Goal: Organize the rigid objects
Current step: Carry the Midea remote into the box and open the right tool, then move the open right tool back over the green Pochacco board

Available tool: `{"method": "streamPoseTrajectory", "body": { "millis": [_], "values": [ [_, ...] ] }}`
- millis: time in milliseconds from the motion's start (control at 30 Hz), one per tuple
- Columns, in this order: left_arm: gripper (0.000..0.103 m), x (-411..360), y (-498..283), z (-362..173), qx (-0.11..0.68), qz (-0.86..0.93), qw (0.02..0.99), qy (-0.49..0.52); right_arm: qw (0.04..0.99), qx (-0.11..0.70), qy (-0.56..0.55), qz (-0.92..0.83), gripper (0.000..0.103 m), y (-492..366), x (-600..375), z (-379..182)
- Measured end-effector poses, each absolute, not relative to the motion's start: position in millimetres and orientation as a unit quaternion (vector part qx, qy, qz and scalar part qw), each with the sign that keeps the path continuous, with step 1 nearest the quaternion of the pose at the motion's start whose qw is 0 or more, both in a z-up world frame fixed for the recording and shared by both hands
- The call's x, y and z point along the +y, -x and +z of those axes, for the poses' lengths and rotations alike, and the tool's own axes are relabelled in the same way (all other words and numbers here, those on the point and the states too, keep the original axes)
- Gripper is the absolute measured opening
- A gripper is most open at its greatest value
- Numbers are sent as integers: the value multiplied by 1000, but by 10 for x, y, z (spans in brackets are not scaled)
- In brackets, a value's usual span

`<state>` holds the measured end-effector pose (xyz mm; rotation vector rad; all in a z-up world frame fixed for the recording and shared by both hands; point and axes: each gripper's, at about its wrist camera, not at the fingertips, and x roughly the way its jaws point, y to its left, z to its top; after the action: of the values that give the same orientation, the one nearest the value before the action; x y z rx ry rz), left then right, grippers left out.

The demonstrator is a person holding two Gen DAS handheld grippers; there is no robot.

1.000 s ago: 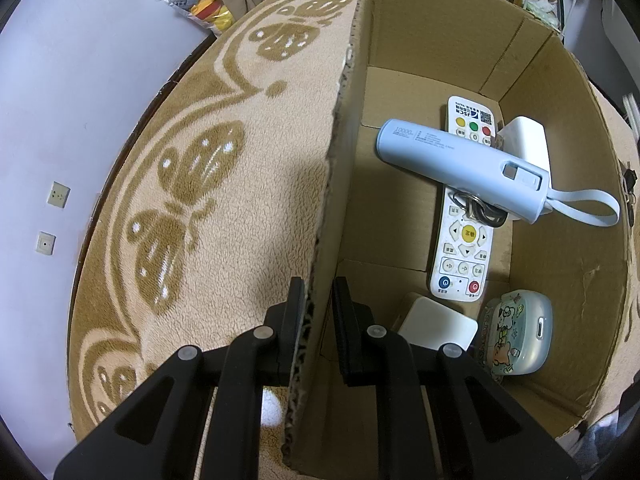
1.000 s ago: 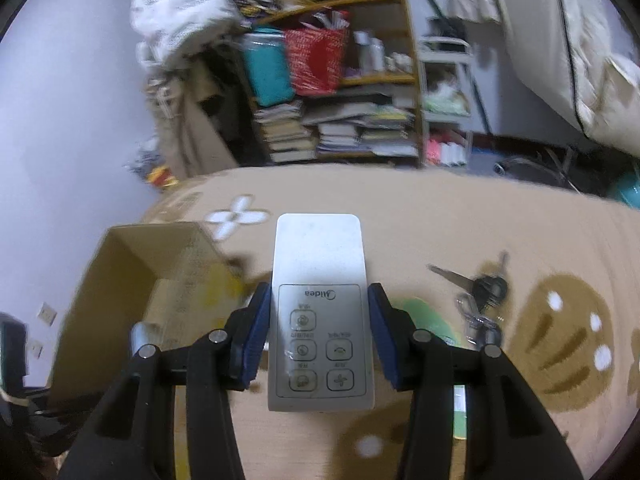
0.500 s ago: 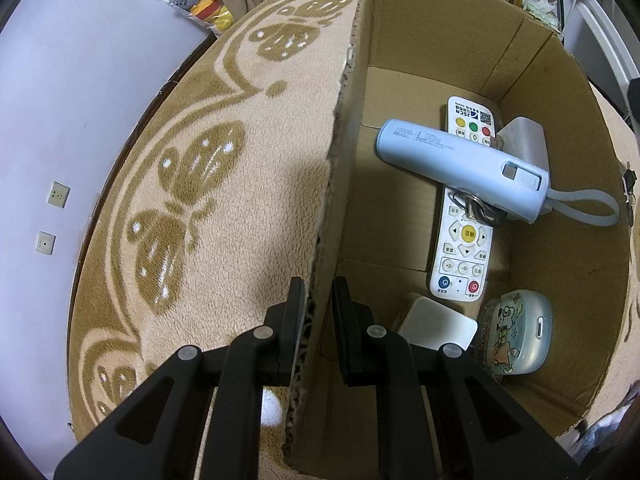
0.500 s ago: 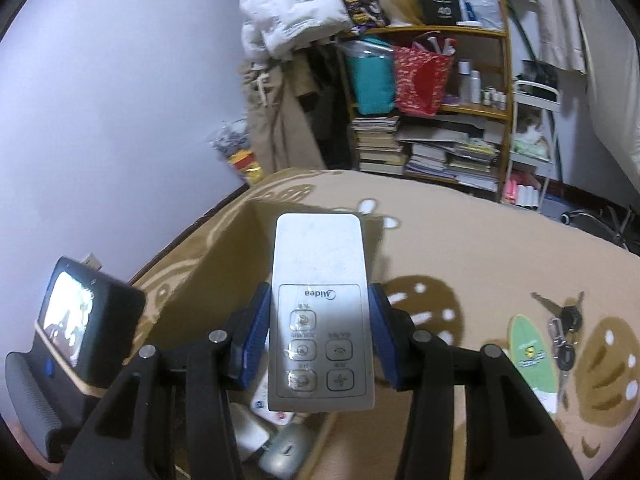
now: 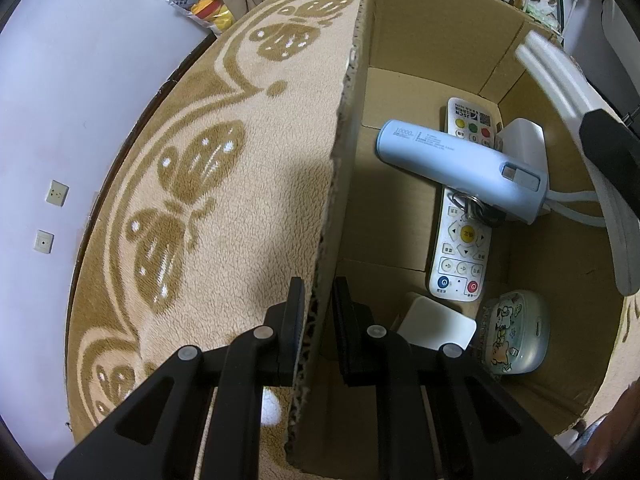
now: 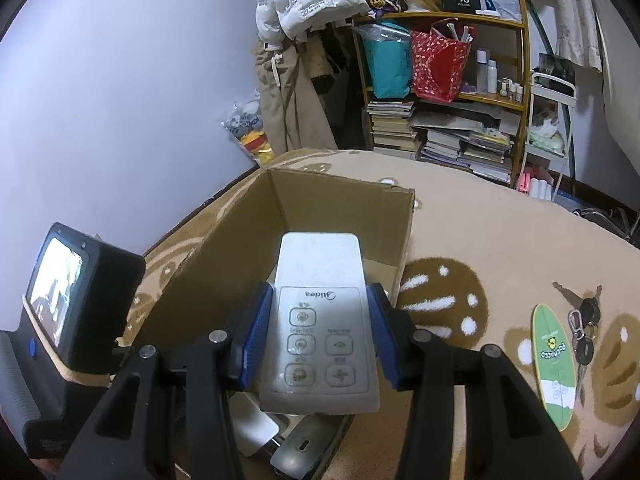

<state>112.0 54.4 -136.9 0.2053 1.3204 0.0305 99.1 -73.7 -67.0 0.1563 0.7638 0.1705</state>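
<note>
My left gripper (image 5: 317,312) is shut on the near left wall of an open cardboard box (image 5: 340,168). Inside lie a pale blue power bank (image 5: 460,168), a white TV remote (image 5: 460,248), a white block (image 5: 436,320) and a cartoon-printed case (image 5: 512,332). My right gripper (image 6: 318,336) is shut on a white Midea remote (image 6: 320,320) and holds it above the box (image 6: 248,248). The same remote shows at the right edge of the left wrist view (image 5: 576,152), over the box's right wall.
The box stands on a beige rug with brown butterfly patterns (image 5: 200,184). A green surfboard-shaped tag (image 6: 554,364) and a bunch of keys (image 6: 584,320) lie on the rug to the right. A cluttered bookshelf (image 6: 440,92) stands behind.
My right gripper has carried the Midea remote left, from over the rug to above the box; it now enters the left wrist view. The left gripper has not moved.
</note>
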Motion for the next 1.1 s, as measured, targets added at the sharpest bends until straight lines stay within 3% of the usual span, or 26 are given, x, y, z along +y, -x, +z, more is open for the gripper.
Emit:
{"method": "streamPoseTrajectory", "body": {
  "millis": [600,767,900,967,1100],
  "values": [
    [14,551,-1120,-1362,613,13,785,-92,925,370,-42,72,51,-995,-643,-686],
    [14,558,-1121,-1355,614,13,785,-86,938,341,-31,62,74,-929,-663,-509],
    [14,559,-1121,-1354,613,13,785,-88,941,333,-33,50,82,-904,-763,-434],
    [14,562,-1123,-1357,614,14,785,-88,943,329,-35,39,91,-893,-840,-412],
    [14,566,-1124,-1363,613,14,785,-89,944,325,-50,13,93,-873,-1103,-384]
  ]
}}
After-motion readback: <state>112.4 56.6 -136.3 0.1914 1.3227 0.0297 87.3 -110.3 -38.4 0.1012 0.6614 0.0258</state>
